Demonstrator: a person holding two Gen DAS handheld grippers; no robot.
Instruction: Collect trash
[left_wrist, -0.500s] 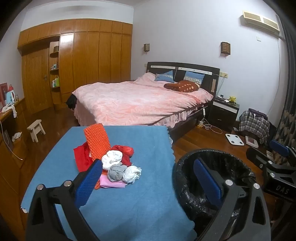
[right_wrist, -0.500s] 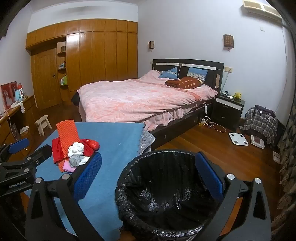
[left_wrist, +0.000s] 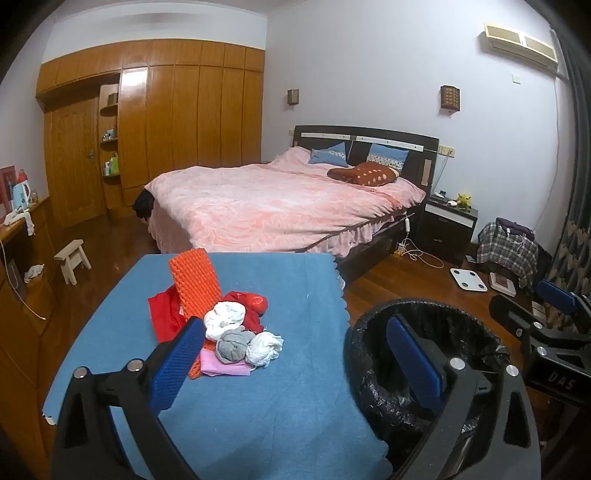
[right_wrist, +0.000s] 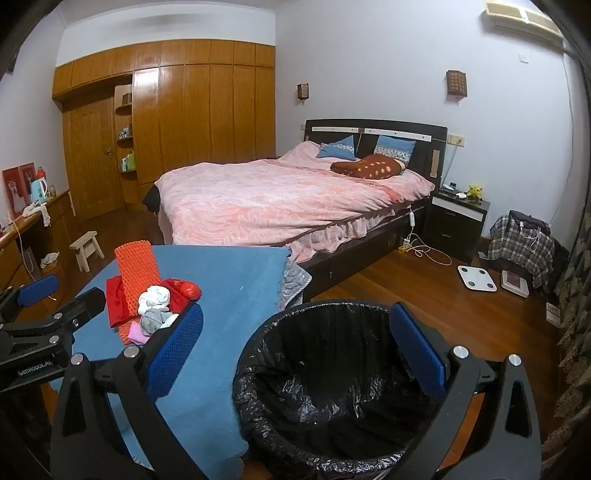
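Note:
A pile of trash lies on the blue-covered table: an orange ribbed sheet, a red bag, white crumpled paper, a grey wad, a second white wad and a pink scrap. The pile also shows in the right wrist view. A black-lined trash bin stands right of the table, also in the left wrist view. My left gripper is open and empty, just short of the pile. My right gripper is open and empty above the bin's near rim.
A bed with a pink cover stands beyond the table. A small wooden stool is on the floor at left. A nightstand, a scale and a plaid bag are at right. A wooden wardrobe lines the far wall.
Both grippers have shifted only slightly; the scene looks nearly the same. Nothing was taken hold of or let go.

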